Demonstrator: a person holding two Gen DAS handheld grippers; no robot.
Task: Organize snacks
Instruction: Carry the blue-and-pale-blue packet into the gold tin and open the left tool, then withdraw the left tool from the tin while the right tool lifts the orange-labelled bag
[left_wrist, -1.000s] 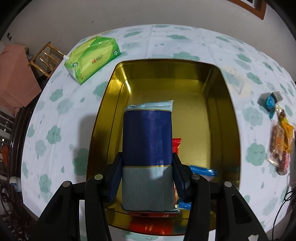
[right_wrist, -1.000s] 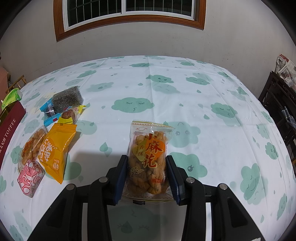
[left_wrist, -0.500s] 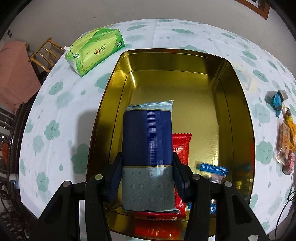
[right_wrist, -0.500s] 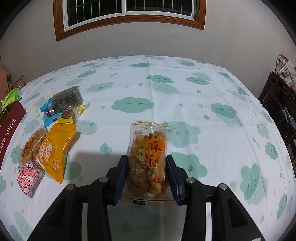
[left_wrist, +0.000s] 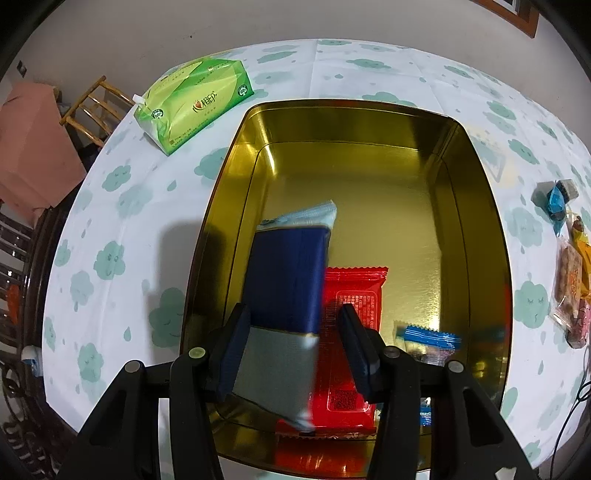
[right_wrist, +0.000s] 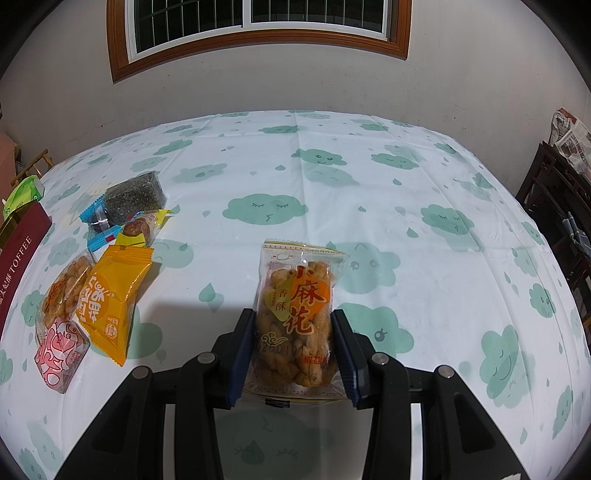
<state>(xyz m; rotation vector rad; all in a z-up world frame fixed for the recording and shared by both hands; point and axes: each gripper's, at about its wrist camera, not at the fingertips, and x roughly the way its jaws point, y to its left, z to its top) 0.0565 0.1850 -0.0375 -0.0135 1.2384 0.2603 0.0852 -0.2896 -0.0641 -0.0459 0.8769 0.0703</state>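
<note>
In the left wrist view my left gripper (left_wrist: 295, 336) is open above the near end of a gold tin (left_wrist: 476, 236). A blue and grey snack pack (left_wrist: 286, 295) hangs blurred and tilted between the jaws, touching only the left finger. A red packet (left_wrist: 351, 332) and a small blue candy (left_wrist: 430, 338) lie in the tin. In the right wrist view my right gripper (right_wrist: 293, 343) is shut on a clear bag of fried twists (right_wrist: 299, 314), held just above the table.
A green tissue pack (left_wrist: 192, 99) lies beyond the tin's far left corner. Loose snacks lie at the left of the right view: an orange packet (right_wrist: 110, 299), a pink one (right_wrist: 61, 354), a dark bar (right_wrist: 135, 199). The tin's red side (right_wrist: 18, 258) is at the left edge.
The left gripper has opened and the blue and grey pack is slipping down, tilting to the left into the tin. The view over the tin has shifted forward. The right gripper has not moved.
</note>
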